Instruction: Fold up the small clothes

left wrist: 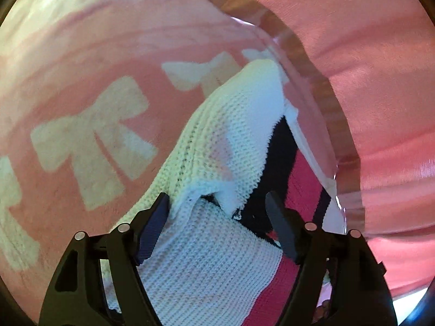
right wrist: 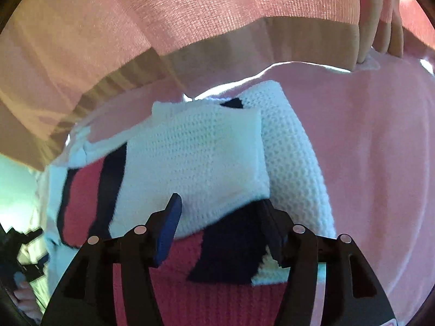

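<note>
Left hand-held gripper (left wrist: 217, 217): jaws apart, straddling a raised fold edge of the knit garment (left wrist: 217, 146); pads not pressing it.
Right hand-held gripper (right wrist: 220, 222): jaws apart over the navy band, nothing held.
Knit garment: white, pink and navy, lying on the pink bow-print cover (left wrist: 81, 108), a white flap (right wrist: 195, 146) already turned over its middle.
Progress: judged partway; at least one fold laid, bundle lumpy, further folds and squaring left.
Far side: pink curtain (right wrist: 190, 8), blurred.
</note>
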Demonstrator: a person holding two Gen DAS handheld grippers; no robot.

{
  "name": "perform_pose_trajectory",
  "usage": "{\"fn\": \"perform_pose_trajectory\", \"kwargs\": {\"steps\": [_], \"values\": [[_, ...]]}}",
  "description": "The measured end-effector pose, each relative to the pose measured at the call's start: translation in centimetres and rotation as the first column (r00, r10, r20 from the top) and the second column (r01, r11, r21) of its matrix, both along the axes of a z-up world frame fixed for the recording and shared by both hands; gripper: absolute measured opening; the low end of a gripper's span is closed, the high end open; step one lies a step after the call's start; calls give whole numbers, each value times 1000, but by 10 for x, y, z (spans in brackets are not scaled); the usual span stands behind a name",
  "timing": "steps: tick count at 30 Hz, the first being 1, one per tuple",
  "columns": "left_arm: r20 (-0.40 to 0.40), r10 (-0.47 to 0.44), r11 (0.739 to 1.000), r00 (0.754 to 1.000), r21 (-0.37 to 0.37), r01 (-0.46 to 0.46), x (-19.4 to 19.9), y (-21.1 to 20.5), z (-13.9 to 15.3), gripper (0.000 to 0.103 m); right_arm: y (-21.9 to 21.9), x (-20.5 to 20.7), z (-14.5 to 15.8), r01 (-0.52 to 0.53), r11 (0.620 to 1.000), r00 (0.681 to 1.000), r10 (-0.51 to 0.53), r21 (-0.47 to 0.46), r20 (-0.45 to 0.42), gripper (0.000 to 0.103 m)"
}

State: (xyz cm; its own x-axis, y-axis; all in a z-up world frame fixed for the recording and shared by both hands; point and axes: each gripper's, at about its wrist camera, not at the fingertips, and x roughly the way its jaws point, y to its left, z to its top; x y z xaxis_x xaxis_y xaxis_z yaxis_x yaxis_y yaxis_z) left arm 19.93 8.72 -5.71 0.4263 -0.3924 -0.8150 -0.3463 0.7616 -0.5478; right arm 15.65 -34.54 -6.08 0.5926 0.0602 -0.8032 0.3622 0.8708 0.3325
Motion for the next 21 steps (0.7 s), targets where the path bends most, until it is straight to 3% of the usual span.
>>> {"fn": "perform_pose_trajectory", "kwargs": {"steps": [4,7,10,12,14,15,17,19,21], "values": [[59,12,996,998,-84,-7,-10,-2,23,65,-5,3,-1,16,998,999,-18,62,38,36],[81,33,994,996,-108,-24,-14,-1,32,67,-7,3,0,16,996,999,-20,87,47,34],[50,42,989,998,-145,-34,-18,-3,31,66,-9,4,0,14,995,998,-19,103,53,33],[48,22,977,999,-211,-12,-24,-7,37,67,-12,4,1,17,994,998,-23,112,58,32],[138,-20,985,990,-165,43,-31,-20,60,67,-14,4,0,16,993,998,-23,117,59,31],[222,-30,997,975,-69,46,-38,-28,76,68,-14,4,0,15,993,998,-22,116,57,31],[281,-93,995,955,53,81,-37,-44,85,78,-14,4,-2,14,993,998,-21,116,54,31],[216,-105,993,971,77,90,-25,-48,69,78,-14,3,-3,12,992,998,-19,122,56,31],[96,-60,998,994,17,58,-14,-38,40,77,-16,2,-3,13,992,998,-21,129,59,31]]}}
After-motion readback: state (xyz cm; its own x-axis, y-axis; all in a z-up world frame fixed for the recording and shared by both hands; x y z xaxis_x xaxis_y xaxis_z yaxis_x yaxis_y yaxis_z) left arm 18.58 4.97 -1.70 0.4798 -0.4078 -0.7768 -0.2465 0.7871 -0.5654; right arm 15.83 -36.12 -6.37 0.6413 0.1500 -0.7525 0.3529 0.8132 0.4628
